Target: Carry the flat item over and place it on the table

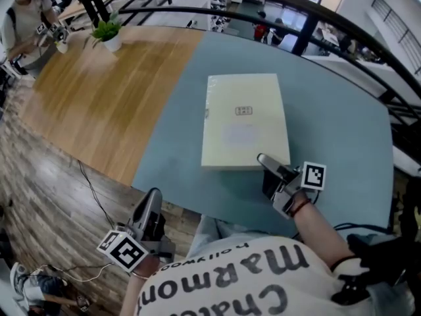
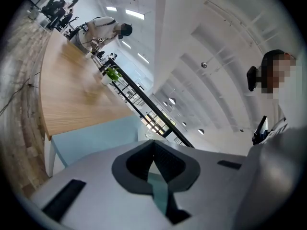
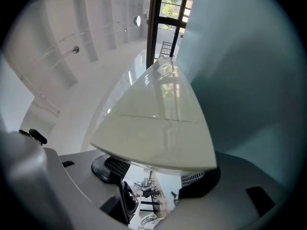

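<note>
The flat item is a cream, shallow box (image 1: 243, 120) lying level over the blue-grey table (image 1: 329, 130), near its middle. My right gripper (image 1: 263, 166) holds the box at its near right corner, one jaw above it and one below. In the right gripper view the box's near edge (image 3: 158, 123) fills the gap between the ribbed pads (image 3: 112, 166), so this gripper (image 3: 158, 171) is shut on it. I cannot tell whether that edge is lifted off the tabletop. My left gripper (image 1: 152, 193) hangs off the table's near left side, shut (image 2: 154, 145) and holding nothing.
A wooden table (image 1: 99, 91) joins the blue one on the left and carries a small potted plant (image 1: 108, 31). A person (image 1: 26, 18) stands at its far left end. Cables (image 1: 92, 196) trail across the plank floor. A dark railing (image 1: 329, 12) runs behind the tables.
</note>
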`<state>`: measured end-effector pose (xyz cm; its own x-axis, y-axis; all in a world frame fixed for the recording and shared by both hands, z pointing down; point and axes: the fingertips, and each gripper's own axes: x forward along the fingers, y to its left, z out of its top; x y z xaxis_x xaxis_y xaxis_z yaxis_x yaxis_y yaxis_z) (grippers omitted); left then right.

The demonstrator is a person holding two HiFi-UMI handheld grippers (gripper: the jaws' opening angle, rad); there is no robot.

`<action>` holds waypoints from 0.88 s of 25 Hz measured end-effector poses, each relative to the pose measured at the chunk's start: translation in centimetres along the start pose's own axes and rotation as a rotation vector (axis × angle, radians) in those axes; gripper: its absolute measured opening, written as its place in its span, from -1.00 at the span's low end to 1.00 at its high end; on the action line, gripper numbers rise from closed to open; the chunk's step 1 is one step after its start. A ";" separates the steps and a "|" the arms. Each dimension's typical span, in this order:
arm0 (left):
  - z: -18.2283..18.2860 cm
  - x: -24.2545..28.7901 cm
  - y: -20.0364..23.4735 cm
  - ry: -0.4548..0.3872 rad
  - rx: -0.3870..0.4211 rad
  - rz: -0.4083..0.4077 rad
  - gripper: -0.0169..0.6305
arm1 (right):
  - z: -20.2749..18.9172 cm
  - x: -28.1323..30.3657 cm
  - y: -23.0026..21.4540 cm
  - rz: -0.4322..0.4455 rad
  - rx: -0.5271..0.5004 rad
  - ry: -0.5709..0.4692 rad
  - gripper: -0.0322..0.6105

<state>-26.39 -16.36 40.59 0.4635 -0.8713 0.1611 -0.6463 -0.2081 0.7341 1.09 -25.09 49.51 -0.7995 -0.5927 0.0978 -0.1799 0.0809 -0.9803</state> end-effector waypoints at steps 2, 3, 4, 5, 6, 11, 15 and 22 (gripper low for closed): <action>-0.2 0.1 0.0 0.000 -0.003 0.008 -0.94 | 0.1 0.0 -0.4 -0.006 0.011 0.004 0.04; -0.3 0.0 0.1 -0.001 -0.005 0.013 -0.94 | 0.1 0.0 -0.5 -0.009 0.014 0.007 0.04; -0.3 -0.1 0.2 -0.003 -0.007 0.019 -0.94 | 0.0 0.0 -0.7 -0.012 0.016 0.009 0.04; -0.4 -0.2 0.3 -0.004 -0.010 0.024 -0.94 | 0.0 0.0 -0.8 -0.014 0.016 0.013 0.04; -0.5 -0.3 0.3 -0.005 -0.013 0.028 -0.94 | 0.0 0.0 -0.9 -0.013 0.016 0.016 0.04; -0.9 -0.5 0.4 -0.004 -0.017 0.042 -0.94 | -0.2 0.1 -1.2 -0.006 0.036 0.024 0.04; -1.1 -0.5 0.3 -0.004 -0.019 0.048 -0.94 | 0.1 0.2 -1.8 -0.013 0.048 0.021 0.04; -1.3 -0.6 0.3 -0.010 -0.018 0.060 -0.94 | 0.4 0.4 -2.4 -0.027 0.079 0.006 0.04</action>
<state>-26.09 -15.29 41.60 0.4177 -0.8866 0.1984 -0.6618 -0.1472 0.7351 1.38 -25.84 51.80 -0.7986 -0.5887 0.1251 -0.1556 0.0012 -0.9878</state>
